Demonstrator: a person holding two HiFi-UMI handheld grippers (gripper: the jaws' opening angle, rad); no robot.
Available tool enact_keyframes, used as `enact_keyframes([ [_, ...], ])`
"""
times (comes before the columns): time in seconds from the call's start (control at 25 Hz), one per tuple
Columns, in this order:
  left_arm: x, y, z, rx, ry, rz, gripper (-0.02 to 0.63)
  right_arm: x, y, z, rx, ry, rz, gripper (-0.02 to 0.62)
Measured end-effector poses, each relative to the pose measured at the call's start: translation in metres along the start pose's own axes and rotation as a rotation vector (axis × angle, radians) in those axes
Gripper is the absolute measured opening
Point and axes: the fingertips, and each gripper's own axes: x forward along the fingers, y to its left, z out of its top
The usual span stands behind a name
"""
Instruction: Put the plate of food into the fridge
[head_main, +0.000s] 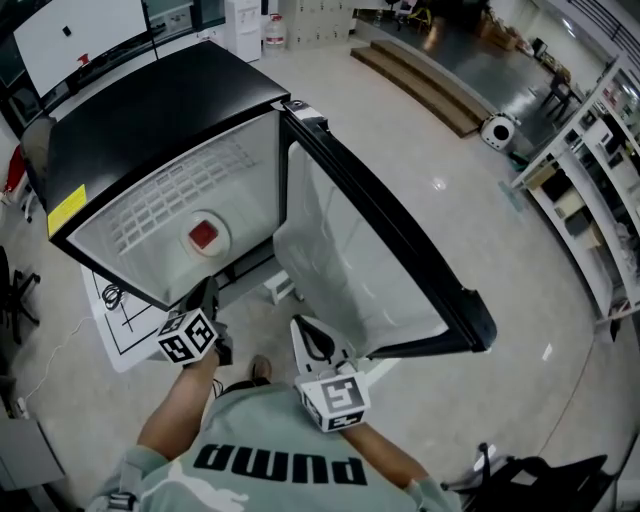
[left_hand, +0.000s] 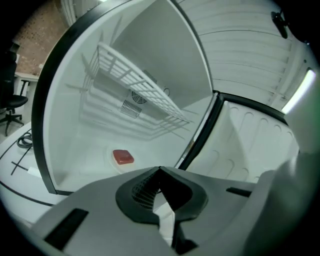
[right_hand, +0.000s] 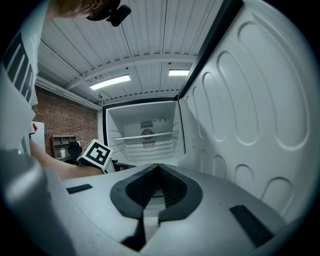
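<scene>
- Our left claw (left_hand: 160, 170) has its jaws pressed together and nothing is between them; it hangs in front of the open fridge (head_main: 150, 110), apart from everything inside.
- Our right claw (right_hand: 159, 166) is also closed and empty, and it is just beside the inner face of the door (head_main: 400, 250).
- The plate (left_hand: 121, 161) lies on the bottom of the fridge, under the wire shelf (left_hand: 145, 87), with the red food (left_hand: 123, 156) on it. We judge that the placing is done and only the door is left.
- What could go wrong, in our opinion:
  - Closed jaws cannot take hold of the door, so we can only push it, and a smooth claw may slip along the liner.
  - If we swing the door hard, the shock may make the plate slide, or the food move on it.
  - The left claw is near the opening, so the door may strike it if we do not take it away first.
</scene>
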Motion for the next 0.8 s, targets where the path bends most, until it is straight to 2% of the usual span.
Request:
enact_keyframes([
  [0.2, -0.033, -0.046, 0.003, 0.106, -0.042, -0.068, 0.005, -0.020, -0.001, 0.000, -0.003, -0.021, 0.018, 0.005],
  [0.4, -0.068, -0.083, 0.000, 0.184, -0.076, -0.098, 0.005, -0.043, 0.002, 0.001, -0.013, -0.040, 0.046, 0.005],
  [0.8, -0.126, -0.121, -0.022, 0.271, -0.102, -0.084, 0.005, -0.088, 0.001, -0.006, -0.025, -0.064, 0.070, 0.005],
])
